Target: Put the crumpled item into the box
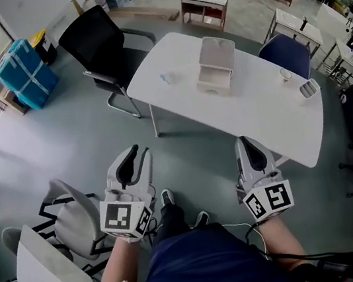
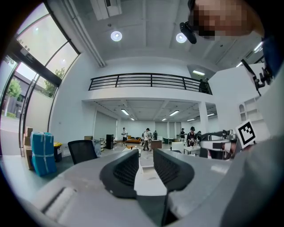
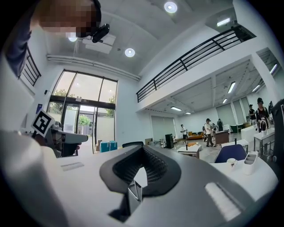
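Open-plan office hall; white table (image 1: 265, 109), black office chair (image 1: 96, 43); mezzanine railing (image 2: 151, 81)

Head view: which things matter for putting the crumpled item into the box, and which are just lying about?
Job:
- crumpled item, on the white table
- open white box, same table

Lying about:
- cup
- small container
- black chair
- blue chair
- blue packages
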A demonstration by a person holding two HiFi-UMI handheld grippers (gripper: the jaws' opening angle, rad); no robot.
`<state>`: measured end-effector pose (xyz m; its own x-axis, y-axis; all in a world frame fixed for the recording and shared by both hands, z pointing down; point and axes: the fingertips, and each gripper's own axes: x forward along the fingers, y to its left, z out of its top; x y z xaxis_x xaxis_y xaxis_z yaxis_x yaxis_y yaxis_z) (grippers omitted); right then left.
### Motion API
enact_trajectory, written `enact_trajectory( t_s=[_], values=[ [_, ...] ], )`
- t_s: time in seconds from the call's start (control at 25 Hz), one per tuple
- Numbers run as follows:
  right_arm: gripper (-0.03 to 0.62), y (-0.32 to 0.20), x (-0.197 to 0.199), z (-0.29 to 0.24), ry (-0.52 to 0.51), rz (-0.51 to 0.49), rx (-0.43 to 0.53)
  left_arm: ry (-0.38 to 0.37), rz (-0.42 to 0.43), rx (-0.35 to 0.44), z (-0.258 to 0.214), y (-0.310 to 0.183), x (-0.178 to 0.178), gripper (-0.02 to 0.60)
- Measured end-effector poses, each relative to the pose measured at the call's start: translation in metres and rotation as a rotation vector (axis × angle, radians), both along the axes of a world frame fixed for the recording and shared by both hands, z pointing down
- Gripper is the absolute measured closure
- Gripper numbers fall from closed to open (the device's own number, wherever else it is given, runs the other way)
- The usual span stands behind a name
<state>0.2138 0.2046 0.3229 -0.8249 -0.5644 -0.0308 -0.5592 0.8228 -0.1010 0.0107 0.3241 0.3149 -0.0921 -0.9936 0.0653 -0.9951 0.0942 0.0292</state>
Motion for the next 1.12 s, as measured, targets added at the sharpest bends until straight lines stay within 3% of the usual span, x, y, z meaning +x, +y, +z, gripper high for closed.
enact_trajectory(
  t_s=[0.36,0.56,0.88,1.12],
  values=[
    [0.592,-0.048,-0.050,0.014,0.036,0.050,-0.026,0.015,0.040,0.000,0.009,-0.057,-0.058,0.468],
    [0.592,-0.080,-0.094,0.009,0.057,0.091,-0.014,-0.073,0.083,0.008,0.004,-0.097,-0.102,0.468],
    [0.592,-0.118,-0.134,0.010,0.103,0.215,-0.019,-0.031,0.160,-0.001,0.014,-0.147,-0.169,0.468],
    [0.592,-0.135,-0.143,0.021,0.156,0.277,-0.034,-0.022,0.209,-0.030,0.039,-0.184,-0.193,0.468]
  ],
)
